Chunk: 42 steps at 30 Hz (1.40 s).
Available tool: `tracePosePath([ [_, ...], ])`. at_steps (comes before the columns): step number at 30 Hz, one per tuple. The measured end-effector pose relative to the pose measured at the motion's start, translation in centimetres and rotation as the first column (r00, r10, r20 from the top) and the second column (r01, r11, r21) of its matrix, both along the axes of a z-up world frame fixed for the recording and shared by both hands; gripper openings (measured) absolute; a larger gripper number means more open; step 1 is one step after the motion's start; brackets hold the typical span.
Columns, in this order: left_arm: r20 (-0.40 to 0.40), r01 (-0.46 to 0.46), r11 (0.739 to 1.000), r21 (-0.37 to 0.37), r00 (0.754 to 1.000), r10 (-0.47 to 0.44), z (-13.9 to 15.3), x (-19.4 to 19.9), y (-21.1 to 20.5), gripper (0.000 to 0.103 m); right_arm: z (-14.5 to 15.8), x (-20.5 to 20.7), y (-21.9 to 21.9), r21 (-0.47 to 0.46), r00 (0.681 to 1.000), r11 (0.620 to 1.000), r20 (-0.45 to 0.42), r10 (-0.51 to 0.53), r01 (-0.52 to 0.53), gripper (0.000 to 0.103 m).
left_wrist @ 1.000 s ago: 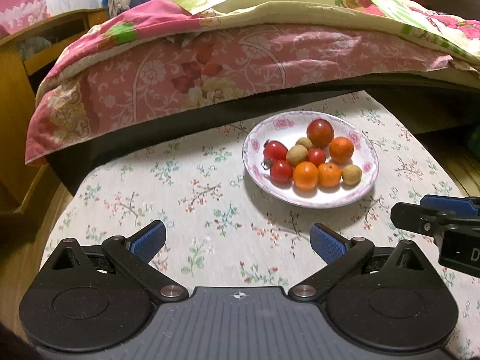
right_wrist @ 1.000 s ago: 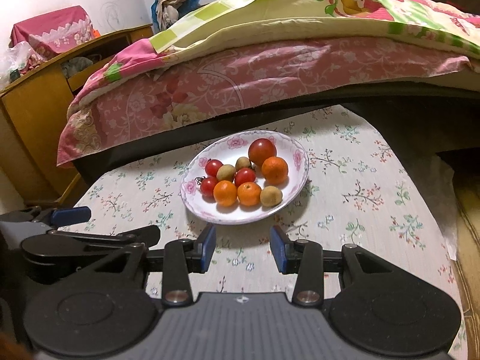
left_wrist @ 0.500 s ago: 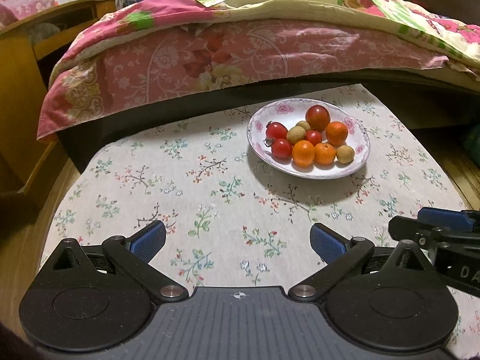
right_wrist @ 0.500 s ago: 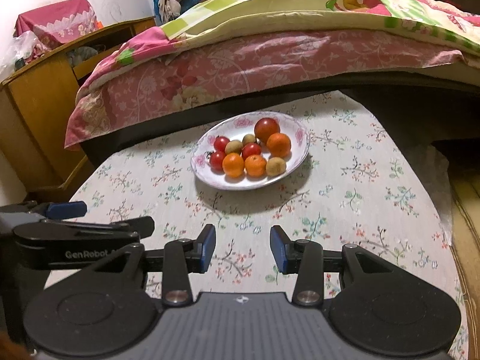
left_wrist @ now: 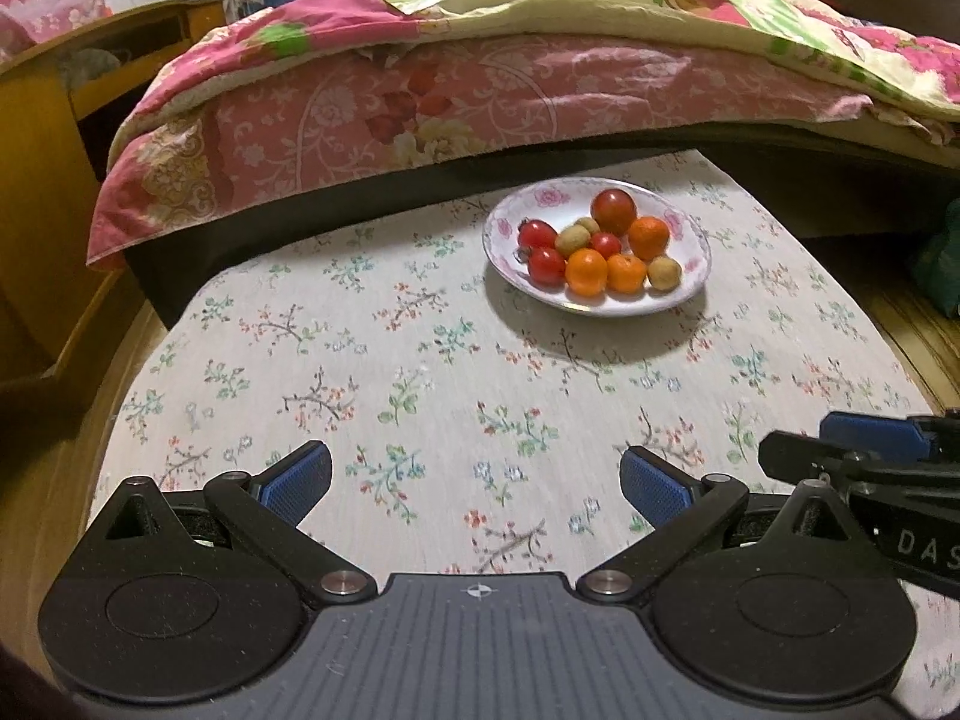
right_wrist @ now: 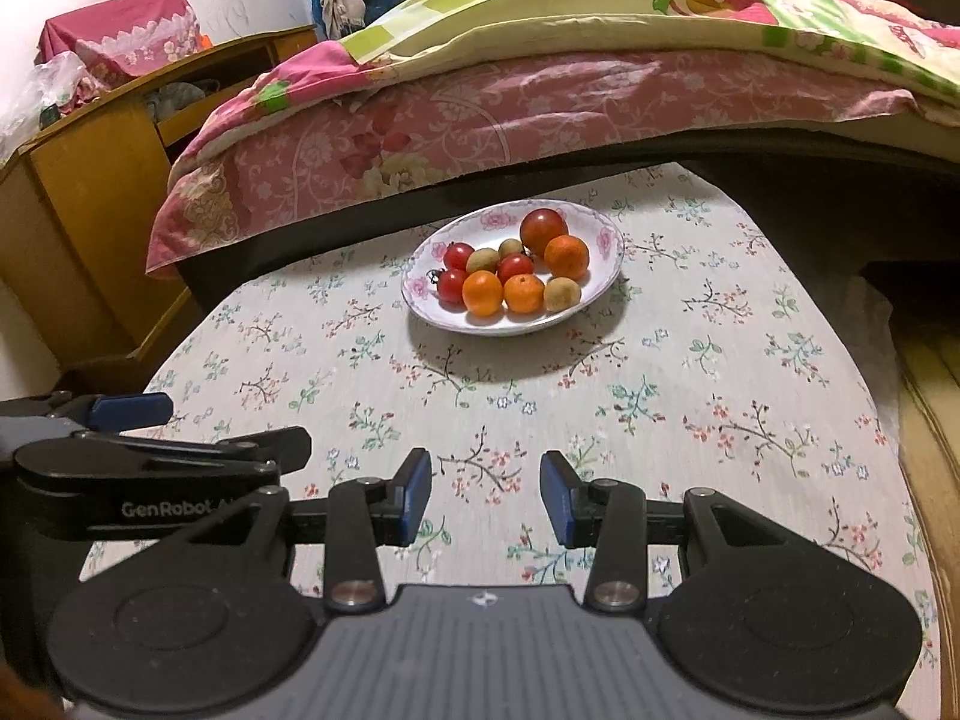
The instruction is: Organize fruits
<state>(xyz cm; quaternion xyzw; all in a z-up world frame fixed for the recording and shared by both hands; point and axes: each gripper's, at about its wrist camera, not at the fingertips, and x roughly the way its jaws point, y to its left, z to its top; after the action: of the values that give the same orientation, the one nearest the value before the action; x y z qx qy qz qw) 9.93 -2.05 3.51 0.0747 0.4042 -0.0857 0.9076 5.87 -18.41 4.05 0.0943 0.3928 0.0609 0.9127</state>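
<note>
With every fruit piled on the plate [right_wrist: 606, 252] at the far end of the tabletop [right_wrist: 720, 420], the left gripper [left_wrist: 474, 480] wide and the right gripper [right_wrist: 486, 495] narrow, both empty, any further pick should likely approach from above, one outer fruit at a time.

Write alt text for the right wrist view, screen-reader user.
A white floral-rimmed plate holding red tomatoes, orange mandarins and small brown fruits sits on a floral tablecloth, beside a bed with pink bedding. In the foreground the right claw is open and empty; the left claw shows at the left edge.
</note>
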Motion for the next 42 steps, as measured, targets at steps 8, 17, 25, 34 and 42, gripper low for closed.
tracePosePath([
  [8, -0.010, -0.006, 1.000, -0.006, 1.000, 0.006, 0.0, -1.5, 0.6, 0.103, -0.2, -1.4, 0.6, -0.006, 1.000, 1.000, -0.009, 0.011, -0.011, 0.034],
  [17, -0.027, -0.001, 1.000, 0.011, 1.000, 0.001, -0.5, -3.2, 0.7, 0.103, -0.5, -3.0, 1.1, -0.003, 1.000, 1.000, -0.024, 0.012, -0.012, 0.034],
  [25, -0.032, -0.011, 1.000, 0.002, 0.999, 0.011, -0.5, -3.8, 0.9, 0.103, -0.5, -4.1, 1.4, 0.006, 1.000, 1.000, -0.025, 0.008, -0.008, 0.034],
  [34, -0.039, -0.016, 1.000, 0.003, 0.999, 0.016, -0.7, -4.6, 1.1, 0.103, -0.6, -5.0, 1.6, 0.000, 0.999, 1.000, -0.033, 0.010, -0.010, 0.034],
  [42, -0.054, -0.015, 1.000, 0.012, 0.998, 0.015, -1.2, -4.6, 1.0, 0.103, -1.0, -5.0, 1.7, -0.003, 0.999, 1.000, -0.048, 0.009, -0.009, 0.034],
])
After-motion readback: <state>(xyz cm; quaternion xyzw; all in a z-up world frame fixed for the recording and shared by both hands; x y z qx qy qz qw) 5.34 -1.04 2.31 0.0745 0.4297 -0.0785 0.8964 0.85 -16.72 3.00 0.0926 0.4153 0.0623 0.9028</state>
